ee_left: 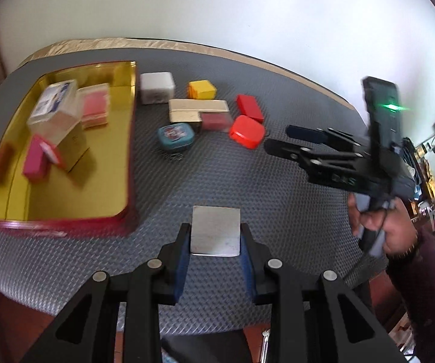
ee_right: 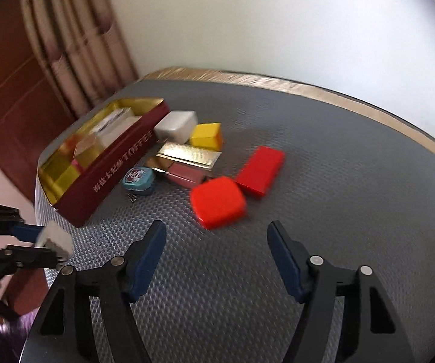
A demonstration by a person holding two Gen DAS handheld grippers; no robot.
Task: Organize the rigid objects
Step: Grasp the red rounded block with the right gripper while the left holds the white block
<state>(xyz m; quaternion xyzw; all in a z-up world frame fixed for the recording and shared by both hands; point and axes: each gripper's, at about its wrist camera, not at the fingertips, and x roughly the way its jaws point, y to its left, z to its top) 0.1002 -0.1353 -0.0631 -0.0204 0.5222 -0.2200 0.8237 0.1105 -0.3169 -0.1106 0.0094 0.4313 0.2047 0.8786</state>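
Note:
My left gripper (ee_left: 215, 236) is shut on a flat silver tin (ee_left: 215, 231), held above the grey mat; in the right wrist view the silver tin (ee_right: 55, 239) shows at the far left between that gripper's fingers. An open red toffee tin (ee_left: 129, 151) with a gold inside sits to the left and holds several small boxes. My right gripper (ee_right: 215, 230) stands open with nothing between its fingers, just short of a rounded red box (ee_right: 217, 201). The right gripper (ee_left: 277, 139) shows at the right of the left wrist view, held by a hand.
Loose on the mat (ee_left: 217, 181) beside the toffee tin lie a white box (ee_left: 157, 87), a yellow box (ee_left: 202, 89), a gold box (ee_left: 197, 109), a pink box (ee_left: 215, 121), a blue tin (ee_left: 175, 136) and a red rectangular box (ee_left: 249, 107). A wall and curtain stand behind.

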